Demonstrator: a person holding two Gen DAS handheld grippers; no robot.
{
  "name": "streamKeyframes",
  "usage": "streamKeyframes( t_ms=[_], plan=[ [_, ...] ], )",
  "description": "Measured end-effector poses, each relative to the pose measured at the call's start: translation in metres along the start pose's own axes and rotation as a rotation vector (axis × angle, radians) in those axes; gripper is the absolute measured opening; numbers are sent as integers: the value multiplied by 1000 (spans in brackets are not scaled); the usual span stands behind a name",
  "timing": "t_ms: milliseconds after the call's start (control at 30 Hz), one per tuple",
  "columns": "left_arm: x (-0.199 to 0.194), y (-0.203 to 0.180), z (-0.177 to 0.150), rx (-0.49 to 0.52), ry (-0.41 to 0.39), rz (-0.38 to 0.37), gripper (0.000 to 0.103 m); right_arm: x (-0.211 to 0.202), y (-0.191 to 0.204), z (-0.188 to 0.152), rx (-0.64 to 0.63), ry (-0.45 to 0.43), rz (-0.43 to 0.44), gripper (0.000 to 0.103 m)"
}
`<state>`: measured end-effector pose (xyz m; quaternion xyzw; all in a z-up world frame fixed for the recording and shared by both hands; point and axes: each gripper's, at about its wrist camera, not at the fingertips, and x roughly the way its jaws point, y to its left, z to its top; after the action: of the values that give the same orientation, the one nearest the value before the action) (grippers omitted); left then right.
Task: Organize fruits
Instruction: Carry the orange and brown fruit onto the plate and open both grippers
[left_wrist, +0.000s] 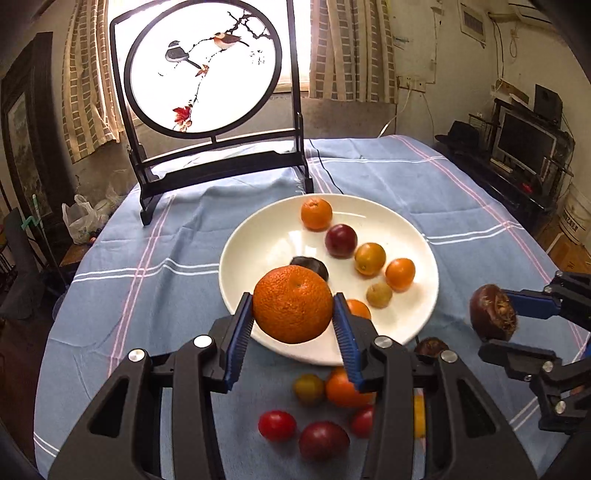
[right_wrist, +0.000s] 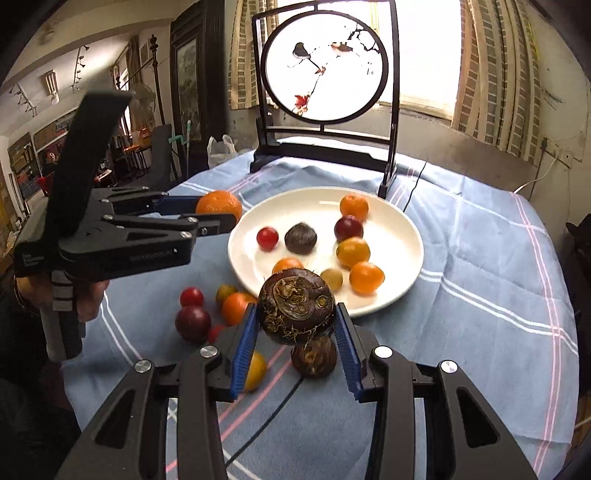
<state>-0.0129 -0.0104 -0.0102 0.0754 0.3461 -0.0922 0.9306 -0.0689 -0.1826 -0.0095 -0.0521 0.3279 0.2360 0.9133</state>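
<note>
Two fruits are up off the cloth, each pinched between a pair of blue pads. One large orange (left_wrist: 293, 303) sits between the fingertips of the left gripper (left_wrist: 293, 314), both pads pressed against its sides, and it hangs over the near rim of the white plate (left_wrist: 258, 236). A brown water chestnut (right_wrist: 296, 306) is clamped the same way in the right gripper (right_wrist: 297, 325), its rooty end facing the camera, held above the blue striped tablecloth (right_wrist: 461, 258) just short of the plate's near edge. Another chestnut (right_wrist: 314, 356) lies on the cloth right below it. On the plate lie small oranges, a dark plum, yellowish fruits, a red tomato and a dark chestnut. More small fruits lie on the cloth near the plate. Behind the plate stands a round bird screen (left_wrist: 203, 66) in a dark frame
</note>
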Motion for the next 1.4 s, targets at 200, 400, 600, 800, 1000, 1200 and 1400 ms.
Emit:
streamKeyframes(
  t_ms=[200,400,600,800,1000,1200,1400],
  plan=[
    [20,12,28,-51,-29,67,42,14,-16,40,65,-85,-27,42],
    [48,19,33,-91,6,90,43,50,-29,62,130,-77,-73,42],
    [73,24,33,-122,35,103,43,86,-33,67,176,-40,-74,42],
    [89,25,29,-128,58,104,43,102,-36,62,211,-29,-52,42],
    [98,24,26,-118,72,109,43,114,-36,57,211,2,-47,42],
    [100,20,26,-93,67,115,43,113,-32,58,188,-6,-63,42],
    [99,22,26,-99,64,115,43,117,-28,57,169,1,-75,42]
  ],
)
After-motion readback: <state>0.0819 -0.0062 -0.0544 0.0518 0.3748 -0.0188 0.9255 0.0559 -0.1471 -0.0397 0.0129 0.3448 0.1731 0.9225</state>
